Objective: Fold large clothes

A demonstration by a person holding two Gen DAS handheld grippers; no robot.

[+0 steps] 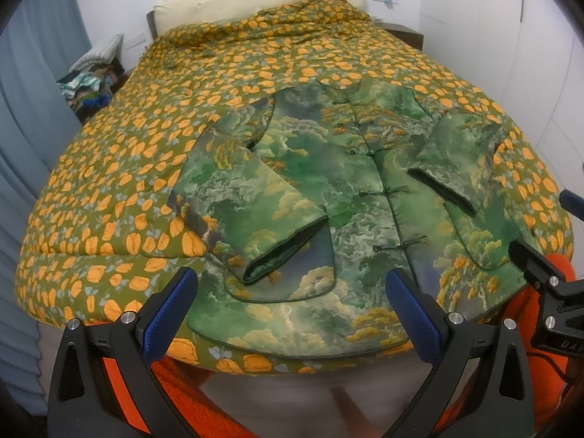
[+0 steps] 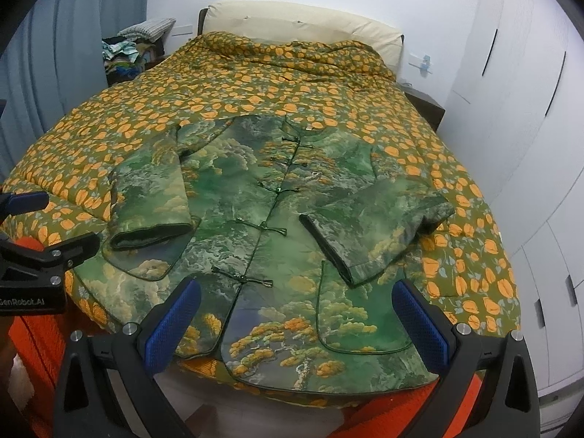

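Jacket (image 1: 328, 189): flat on the bed, front side up, knot buttons done up down the middle, hem at the near edge.
Left sleeve (image 1: 252, 204): folded in across the front, cuff lying open toward the near hem.
Right sleeve (image 2: 376, 226): folded in as well, cuff angled toward the button line, resting on the chest panel.
Pockets: two rounded ones with dark piping, one low on each side; left cuff overlapping the left one.
Left gripper (image 1: 292, 292): hovering at the near edge of the bed, just above the hem, jaws spread wide, nothing between the blue pads (image 1: 171, 314).
Right gripper (image 2: 299, 306): same story over the right half of the hem, jaws wide apart, holding nothing.
Quilt (image 1: 109, 168): olive with orange leaf print, covering the whole bed, bunched at the far end.
Headboard (image 2: 299, 22): cream, padded, behind the bunched quilt.
Pile of clothes (image 2: 131, 54): far left corner, beside the blue curtain (image 2: 73, 36).
Orange fabric (image 1: 175, 376): visible below both grippers, at the bed's near side.
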